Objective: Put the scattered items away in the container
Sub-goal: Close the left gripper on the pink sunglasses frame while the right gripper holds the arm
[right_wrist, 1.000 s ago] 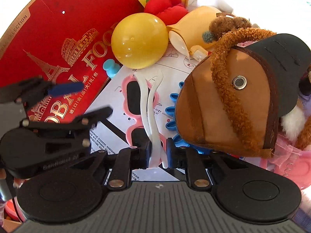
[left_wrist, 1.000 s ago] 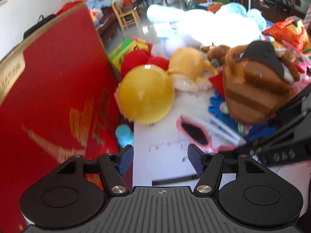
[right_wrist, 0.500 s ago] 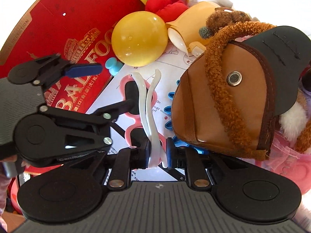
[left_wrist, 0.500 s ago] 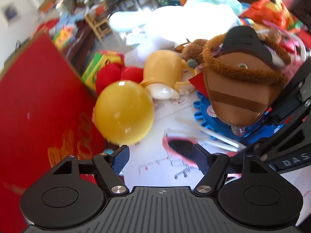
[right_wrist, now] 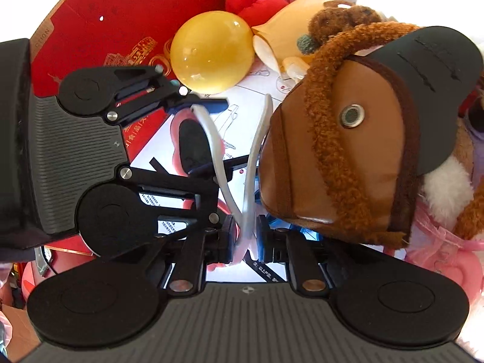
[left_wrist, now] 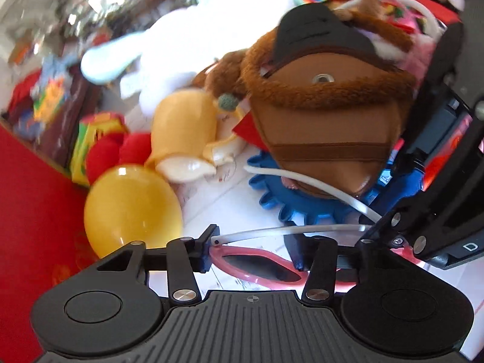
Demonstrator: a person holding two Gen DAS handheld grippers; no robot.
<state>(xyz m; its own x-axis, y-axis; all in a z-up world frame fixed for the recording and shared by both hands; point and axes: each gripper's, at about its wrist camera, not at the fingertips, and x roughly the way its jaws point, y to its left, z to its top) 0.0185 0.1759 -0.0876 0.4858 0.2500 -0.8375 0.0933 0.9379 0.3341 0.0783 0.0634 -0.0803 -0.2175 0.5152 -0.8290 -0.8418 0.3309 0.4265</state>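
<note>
Cluttered toy table; R claw (right_wrist: 244, 242) pinches sunglasses (right_wrist: 193, 145) temples, lenses outward.

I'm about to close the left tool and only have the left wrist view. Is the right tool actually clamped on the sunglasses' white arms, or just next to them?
Observer: Clamped. The right wrist view shows the right tool shut on both white temple arms of the pink sunglasses, gripping them close to their tips.
Operator: Good. The red blur on my left, what is it?
Observer: A flat red box with gold lettering and gold landmark drawings. From that side, the body of your left tool overlaps its near edge.
</note>
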